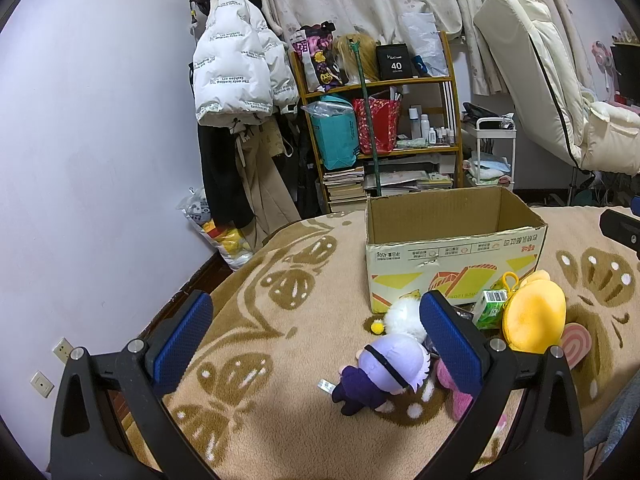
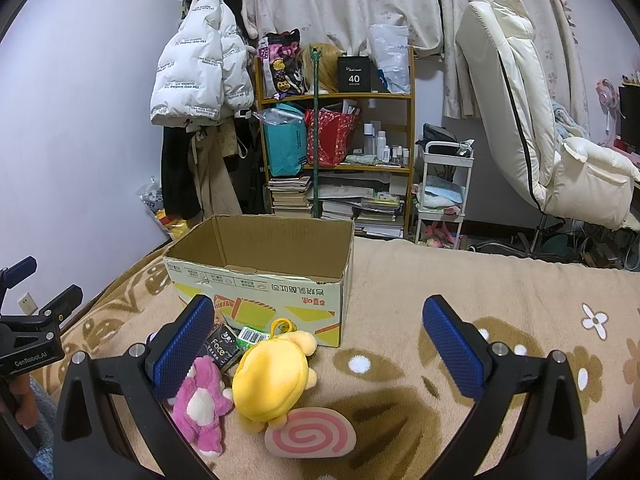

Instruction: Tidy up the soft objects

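Observation:
An open, empty cardboard box (image 1: 456, 256) stands on the patterned blanket; it also shows in the right wrist view (image 2: 264, 292). In front of it lie soft toys: a purple-haired doll (image 1: 384, 376), a white fluffy toy (image 1: 404, 316), a yellow plush (image 1: 534, 316) (image 2: 272, 380), a pink plush (image 2: 202, 400) and a pink swirl cushion (image 2: 310, 434). A green carton (image 1: 492, 308) and a dark packet (image 2: 220, 348) lie among them. My left gripper (image 1: 316, 332) is open above the blanket, left of the doll. My right gripper (image 2: 318, 344) is open over the yellow plush. Both are empty.
The beige blanket (image 2: 460, 292) covers the bed. Behind it stand a cluttered wooden shelf (image 2: 336, 140), hanging coats (image 2: 200, 76), a white cart (image 2: 444, 192) and a cream recliner chair (image 2: 532, 120). The left gripper's body (image 2: 36, 332) shows at the right view's left edge.

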Motion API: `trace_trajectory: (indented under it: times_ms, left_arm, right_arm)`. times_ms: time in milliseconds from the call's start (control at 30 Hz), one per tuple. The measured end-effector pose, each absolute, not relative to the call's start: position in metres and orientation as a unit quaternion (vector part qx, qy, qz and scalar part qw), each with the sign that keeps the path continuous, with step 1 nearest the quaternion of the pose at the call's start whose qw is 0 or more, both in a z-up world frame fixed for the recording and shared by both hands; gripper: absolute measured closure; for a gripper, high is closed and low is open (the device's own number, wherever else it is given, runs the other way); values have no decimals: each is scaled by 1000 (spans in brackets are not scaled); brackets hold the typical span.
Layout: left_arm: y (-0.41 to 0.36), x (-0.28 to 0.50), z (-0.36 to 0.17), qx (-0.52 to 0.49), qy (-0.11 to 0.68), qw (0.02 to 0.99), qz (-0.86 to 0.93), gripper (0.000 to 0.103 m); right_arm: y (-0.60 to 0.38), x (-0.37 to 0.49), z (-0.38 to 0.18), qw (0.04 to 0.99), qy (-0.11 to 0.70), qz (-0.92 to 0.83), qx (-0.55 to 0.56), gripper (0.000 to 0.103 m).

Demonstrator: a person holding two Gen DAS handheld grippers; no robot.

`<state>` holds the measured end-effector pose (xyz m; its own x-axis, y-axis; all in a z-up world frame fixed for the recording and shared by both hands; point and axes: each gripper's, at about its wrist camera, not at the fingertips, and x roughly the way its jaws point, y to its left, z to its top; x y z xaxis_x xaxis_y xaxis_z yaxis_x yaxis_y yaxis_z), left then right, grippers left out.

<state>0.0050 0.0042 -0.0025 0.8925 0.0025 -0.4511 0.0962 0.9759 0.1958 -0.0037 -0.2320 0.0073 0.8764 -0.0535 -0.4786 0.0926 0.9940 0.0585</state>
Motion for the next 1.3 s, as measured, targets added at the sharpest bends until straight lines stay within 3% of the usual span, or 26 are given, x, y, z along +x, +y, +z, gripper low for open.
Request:
trace_trajectory:
  times_ms: [567, 1300]
  left_arm:
    - [-1, 40, -25, 110, 312, 942, -50, 1]
    - [-29, 103, -94, 139, 452, 878, -76, 1]
  right_arm:
    - [-224, 16, -7, 959, 282, -20, 27, 0]
    - [-220, 79, -65, 902, 427, 37, 48, 0]
